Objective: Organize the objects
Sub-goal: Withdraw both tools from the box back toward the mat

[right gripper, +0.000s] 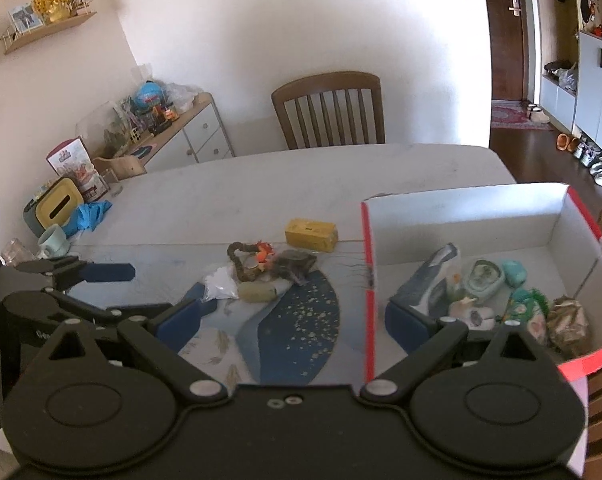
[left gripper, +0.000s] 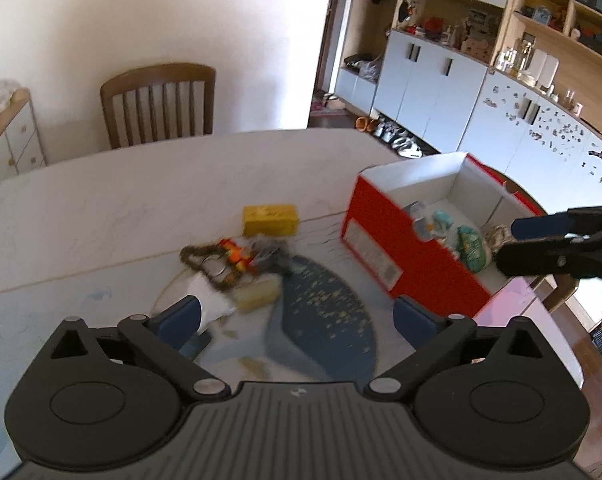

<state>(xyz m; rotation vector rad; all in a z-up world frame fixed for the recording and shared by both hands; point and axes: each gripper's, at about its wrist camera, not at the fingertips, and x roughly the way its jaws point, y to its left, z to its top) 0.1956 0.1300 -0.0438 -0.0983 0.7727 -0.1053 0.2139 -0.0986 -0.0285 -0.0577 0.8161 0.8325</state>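
Note:
A small pile lies on the table ahead of both grippers: a yellow box [left gripper: 271, 220] [right gripper: 311, 235], a brown bead chain [left gripper: 205, 266] [right gripper: 239, 260], an orange toy [left gripper: 235, 255], a grey lump [right gripper: 295, 265], a beige roll [left gripper: 257, 295] [right gripper: 257, 292] and a white bag [right gripper: 221, 286]. To the right stands a red box [left gripper: 375, 240] [right gripper: 461, 220] with white inner walls and several small items inside. My left gripper [left gripper: 297, 320] is open and empty, just short of the pile. My right gripper [right gripper: 295, 320] is also open and empty, its right finger over the box's near corner.
A blue patterned placemat [right gripper: 301, 320] lies under the pile. At the table's far left are a yellow tissue box [right gripper: 59, 206], a mug [right gripper: 55, 240], a glass [right gripper: 15, 250] and a blue cloth [right gripper: 91, 214]. A wooden chair [left gripper: 159, 104] stands behind the table.

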